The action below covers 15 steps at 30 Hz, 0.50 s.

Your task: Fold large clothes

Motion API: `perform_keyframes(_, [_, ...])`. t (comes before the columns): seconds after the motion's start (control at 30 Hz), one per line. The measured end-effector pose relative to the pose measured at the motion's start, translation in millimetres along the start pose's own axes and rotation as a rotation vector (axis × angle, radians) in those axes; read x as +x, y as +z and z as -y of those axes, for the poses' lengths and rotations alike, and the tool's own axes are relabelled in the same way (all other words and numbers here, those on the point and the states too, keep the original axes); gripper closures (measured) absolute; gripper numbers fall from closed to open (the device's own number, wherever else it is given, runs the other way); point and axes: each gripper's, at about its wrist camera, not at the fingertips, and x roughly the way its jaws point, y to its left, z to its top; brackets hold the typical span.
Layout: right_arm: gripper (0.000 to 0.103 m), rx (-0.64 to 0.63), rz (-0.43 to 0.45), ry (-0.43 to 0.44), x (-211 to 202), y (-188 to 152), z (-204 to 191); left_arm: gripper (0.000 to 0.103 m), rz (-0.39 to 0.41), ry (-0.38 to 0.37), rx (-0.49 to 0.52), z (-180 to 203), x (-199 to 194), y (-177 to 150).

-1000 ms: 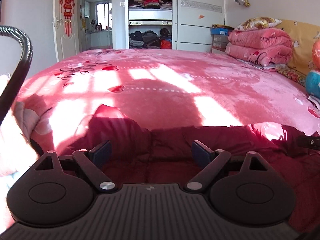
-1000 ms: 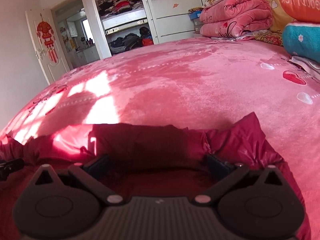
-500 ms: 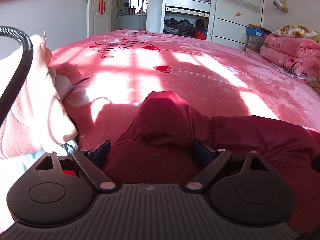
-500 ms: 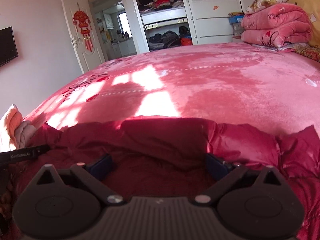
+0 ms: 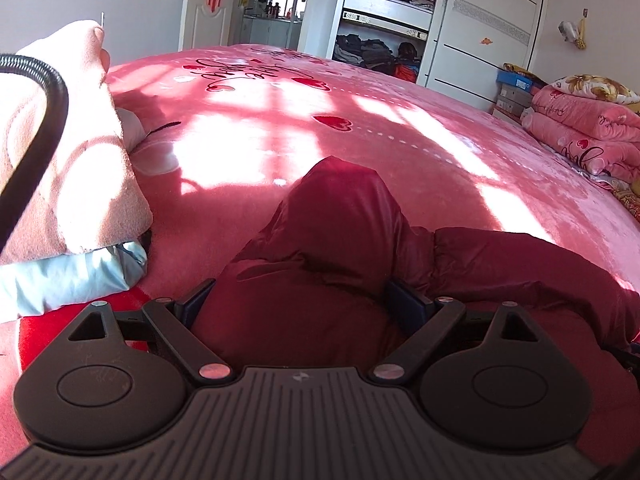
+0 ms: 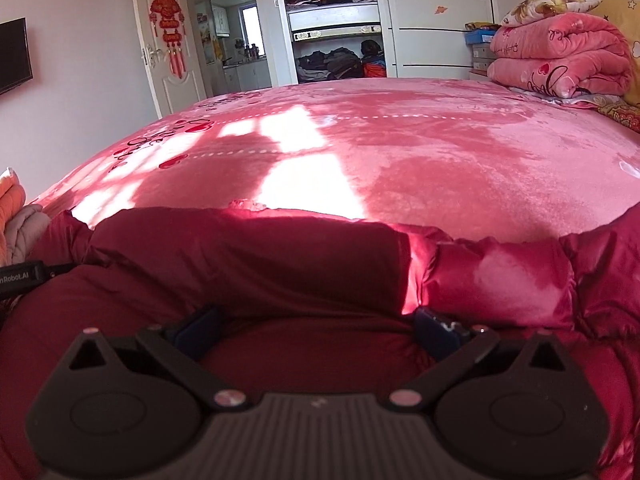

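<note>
The dark red padded jacket (image 5: 340, 240) lies on the pink plush bedspread (image 5: 280, 136). Left gripper (image 5: 298, 304) and right gripper (image 6: 316, 330) sit spread over it, gripping nothing; folding seems barely begun, and next each must pinch an edge.

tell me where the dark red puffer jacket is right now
The dark red puffer jacket lies on the near part of the pink bed cover, bunched between both open tools, right of the pink folded pile in the left wrist view.

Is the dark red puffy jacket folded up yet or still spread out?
Still spread: the jacket sprawls across the bed, one end humped ahead of the left tongs.
</note>
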Motion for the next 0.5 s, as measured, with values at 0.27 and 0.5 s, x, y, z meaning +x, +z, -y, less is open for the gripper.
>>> perform_keyframes(0.27, [0.001,0.056,0.060,-0.046,-38.4,4.5,13.0,0.000,-0.003,0.048,0.050,15.3,-27.5,-1.8])
perform_keyframes(0.5, [0.001,0.175,0.055,-0.140,-94.1,6.7,65.5,0.000,0.096,-0.020,0.138,61.2,-87.7,-15.8])
